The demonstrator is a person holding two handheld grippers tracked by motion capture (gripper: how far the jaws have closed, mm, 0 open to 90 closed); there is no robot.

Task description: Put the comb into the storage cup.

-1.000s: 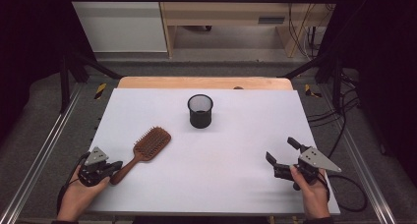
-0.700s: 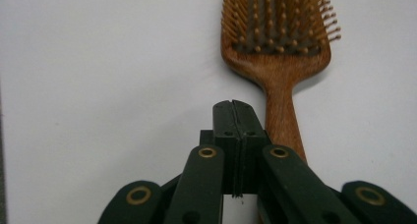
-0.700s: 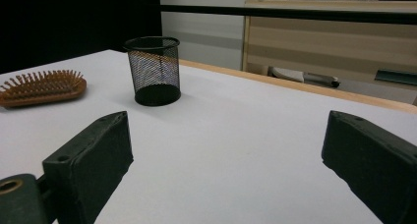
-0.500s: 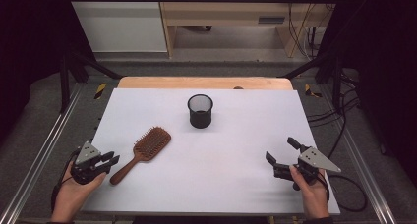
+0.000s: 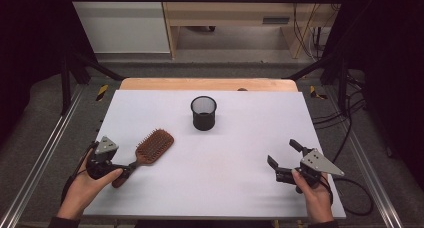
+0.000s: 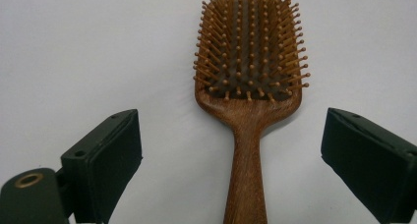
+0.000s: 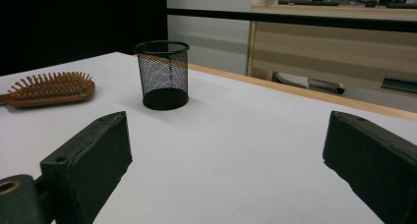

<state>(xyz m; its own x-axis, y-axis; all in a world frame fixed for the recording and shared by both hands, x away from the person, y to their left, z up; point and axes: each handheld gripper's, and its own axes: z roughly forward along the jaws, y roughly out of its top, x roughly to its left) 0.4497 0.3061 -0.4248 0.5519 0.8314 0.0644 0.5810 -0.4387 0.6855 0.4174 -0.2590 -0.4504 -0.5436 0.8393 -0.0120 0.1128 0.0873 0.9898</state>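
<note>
A wooden paddle hairbrush (image 5: 154,145) lies bristles up on the white table (image 5: 240,138), left of centre, its handle pointing at the near left corner. My left gripper (image 5: 124,169) hovers over the handle end. In the left gripper view the left gripper (image 6: 233,130) is open: its jaws have just been opening and stand wide on either side of the brush handle (image 6: 246,175), touching nothing. A black mesh cup (image 5: 203,113) stands upright at mid-table. My right gripper (image 5: 283,154) is open and empty near the front right, and the right gripper (image 7: 226,130) faces the cup (image 7: 163,74) and the brush (image 7: 49,89).
A wooden strip (image 5: 210,84) borders the table's far edge. Metal rails (image 5: 45,153) run along both sides. Cables (image 5: 350,183) trail off the right edge. A wooden desk (image 5: 235,13) stands behind the table.
The left gripper's jaws have spread apart around the brush handle, and the left hand has risen a little. The brush, the cup and the right gripper have kept still.
</note>
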